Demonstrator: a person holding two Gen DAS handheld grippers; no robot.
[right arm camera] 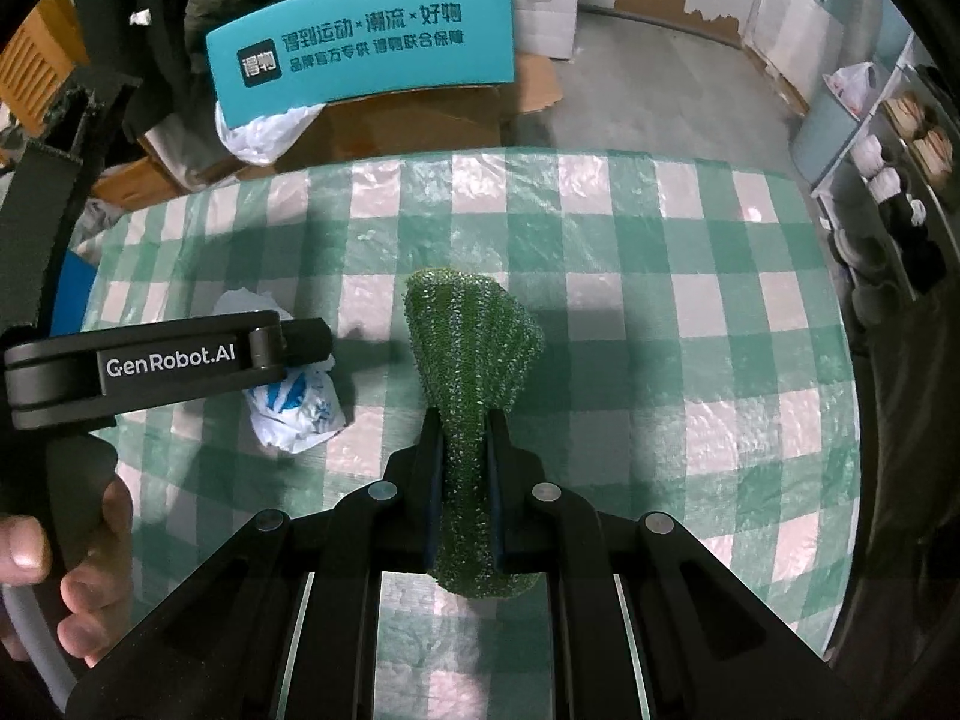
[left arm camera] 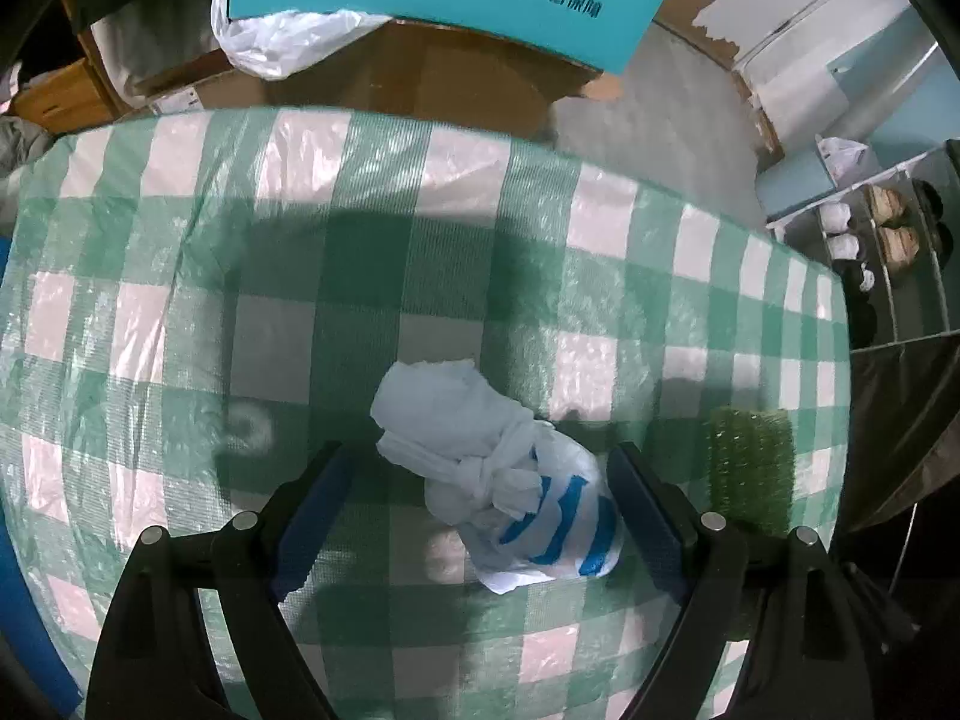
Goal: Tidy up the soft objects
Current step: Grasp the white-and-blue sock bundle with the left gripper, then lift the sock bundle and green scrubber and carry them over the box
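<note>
Left wrist view: my left fingers stand wide apart, released, pointing steeply down at the table with its green and white checked cover. Between them lies a knotted white plastic bag with blue print; it rests on the cover close against my right-side finger, and I cannot tell whether that pad touches it. The other finger is well clear of it. To the right of that finger a strip of the green scrubbing cloth shows.

In the right wrist view my right fingers are clenched on that green cloth, which fans out beyond the tips above the table. The bag sits to the left, partly under my left gripper's body, and my hand grips its handle. A teal box stands beyond the far edge.
</note>
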